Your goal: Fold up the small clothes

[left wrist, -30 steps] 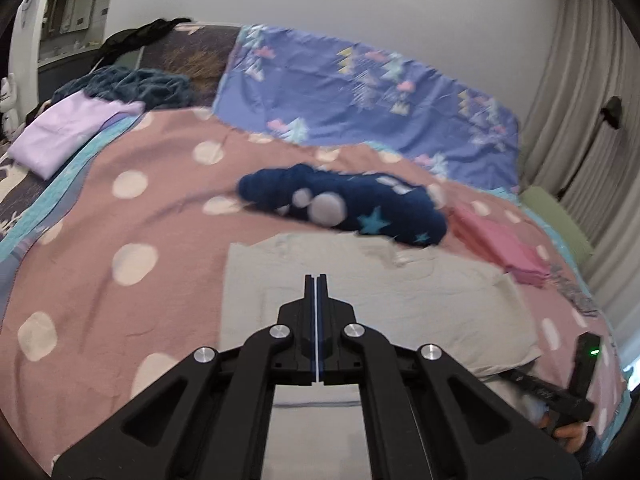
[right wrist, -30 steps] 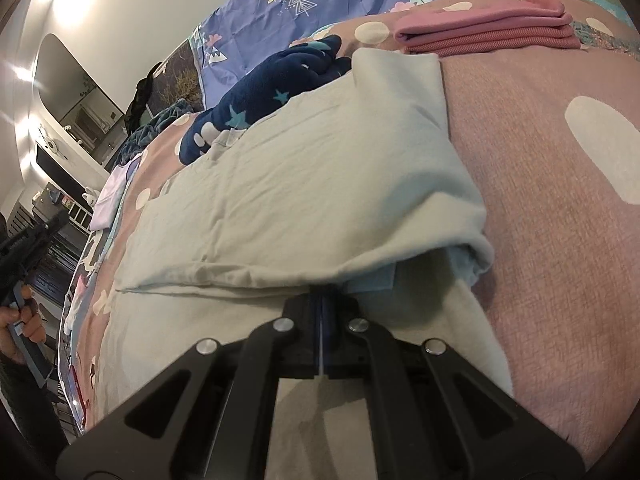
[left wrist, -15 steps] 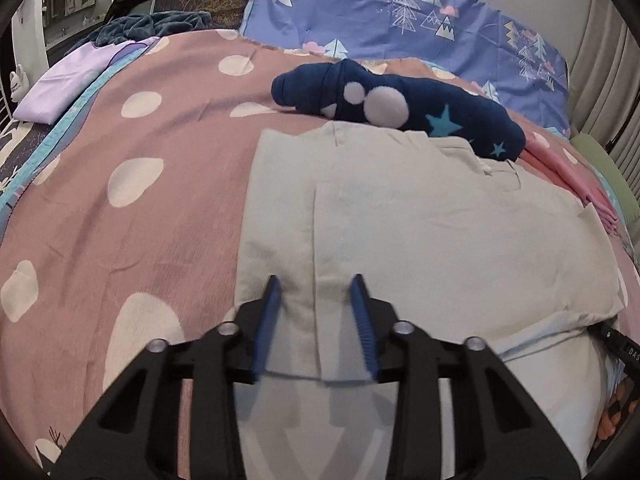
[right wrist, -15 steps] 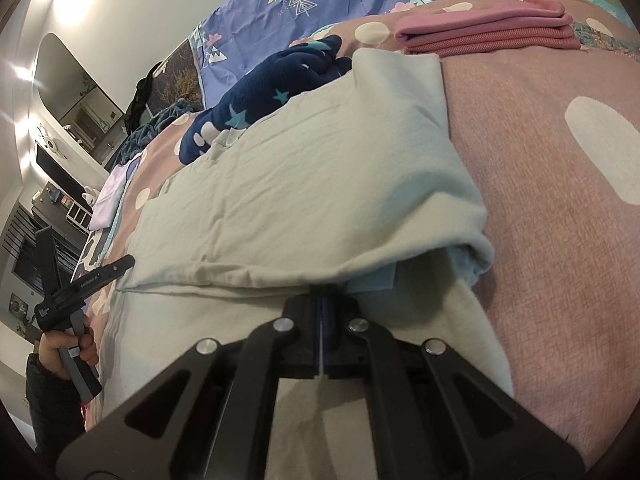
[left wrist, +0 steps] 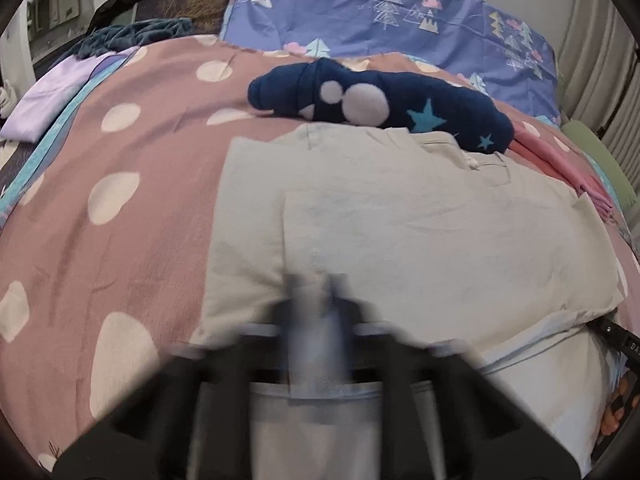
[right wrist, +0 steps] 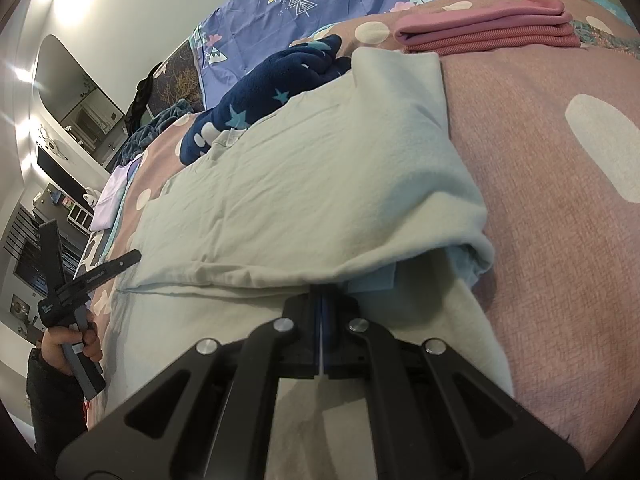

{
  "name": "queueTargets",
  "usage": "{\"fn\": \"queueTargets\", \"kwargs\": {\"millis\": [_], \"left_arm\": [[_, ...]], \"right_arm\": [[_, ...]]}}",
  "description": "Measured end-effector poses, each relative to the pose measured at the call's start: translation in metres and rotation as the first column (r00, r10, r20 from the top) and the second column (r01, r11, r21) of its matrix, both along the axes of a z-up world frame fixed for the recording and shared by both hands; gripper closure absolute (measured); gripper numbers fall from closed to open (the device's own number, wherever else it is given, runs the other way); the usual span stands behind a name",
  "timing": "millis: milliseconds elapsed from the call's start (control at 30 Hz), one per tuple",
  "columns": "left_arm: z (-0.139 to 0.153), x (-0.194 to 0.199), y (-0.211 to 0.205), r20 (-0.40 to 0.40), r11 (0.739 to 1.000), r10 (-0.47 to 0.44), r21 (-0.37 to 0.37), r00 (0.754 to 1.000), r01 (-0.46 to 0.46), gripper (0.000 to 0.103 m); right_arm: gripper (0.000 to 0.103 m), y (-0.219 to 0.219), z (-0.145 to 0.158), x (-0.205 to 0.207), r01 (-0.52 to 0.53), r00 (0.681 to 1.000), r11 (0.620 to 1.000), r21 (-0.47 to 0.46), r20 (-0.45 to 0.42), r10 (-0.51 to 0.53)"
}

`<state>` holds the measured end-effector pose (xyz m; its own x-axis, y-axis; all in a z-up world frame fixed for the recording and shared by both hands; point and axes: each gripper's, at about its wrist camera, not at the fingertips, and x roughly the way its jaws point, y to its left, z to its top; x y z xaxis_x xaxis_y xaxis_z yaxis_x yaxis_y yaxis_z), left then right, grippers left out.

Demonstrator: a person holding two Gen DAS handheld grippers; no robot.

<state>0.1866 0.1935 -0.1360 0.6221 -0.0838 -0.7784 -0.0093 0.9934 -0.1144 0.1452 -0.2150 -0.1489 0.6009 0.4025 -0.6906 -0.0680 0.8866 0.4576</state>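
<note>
A pale grey-green garment (left wrist: pixel 400 220) lies spread on the pink polka-dot bedspread (left wrist: pixel 120 168), its near part folded over. My left gripper (left wrist: pixel 316 292) is blurred by motion at the garment's near hem; its jaws look nearly together around the cloth edge. My right gripper (right wrist: pixel 322 296) is shut on the garment (right wrist: pixel 320 184) at the folded near edge. The left gripper also shows in the right wrist view (right wrist: pixel 80 280), at the garment's left edge.
A navy star-patterned garment (left wrist: pixel 380 104) lies just beyond the pale one. A folded pink stack (right wrist: pixel 488 28) sits at the far right. A lilac folded piece (left wrist: pixel 52 100) lies far left. A blue patterned pillow (left wrist: pixel 392 12) is at the bed head.
My left gripper came down from above to the garment's near hem, opened half a second ago, and its jaws have now drawn together on the hem. The right gripper has stayed still.
</note>
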Motion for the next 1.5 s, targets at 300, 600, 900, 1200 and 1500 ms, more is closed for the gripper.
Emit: {"fn": "queueTargets", "kwargs": {"millis": [300, 600, 900, 1200, 1500], "left_arm": [[0.049, -0.001, -0.009, 0.106, 0.983, -0.025, 0.185, 0.994, 0.005, 0.094], [0.011, -0.002, -0.006, 0.031, 0.992, 0.021, 0.121, 0.999, -0.025, 0.075], [-0.018, -0.004, -0.051, 0.031, 0.957, -0.037, 0.290, 0.999, 0.026, 0.063], [-0.012, -0.009, -0.043, 0.035, 0.974, -0.037, 0.227, 0.999, 0.029, 0.064], [-0.014, -0.014, -0.047, 0.035, 0.971, -0.059, 0.234, 0.998, 0.050, 0.062]], "right_arm": [[0.103, 0.000, 0.000, 0.000, 0.000, 1.000, 1.000, 0.001, 0.000, 0.000], [0.103, 0.000, 0.000, 0.000, 0.000, 1.000, 1.000, 0.000, 0.000, 0.000], [0.102, 0.002, 0.017, -0.014, 0.042, 0.998, 0.990, -0.133, 0.041, -0.037], [0.098, -0.028, 0.047, -0.046, 0.145, 0.985, 0.979, -0.145, 0.115, -0.129], [0.100, 0.034, 0.025, 0.013, 0.025, 1.000, 0.933, -0.358, 0.024, -0.017]]}}
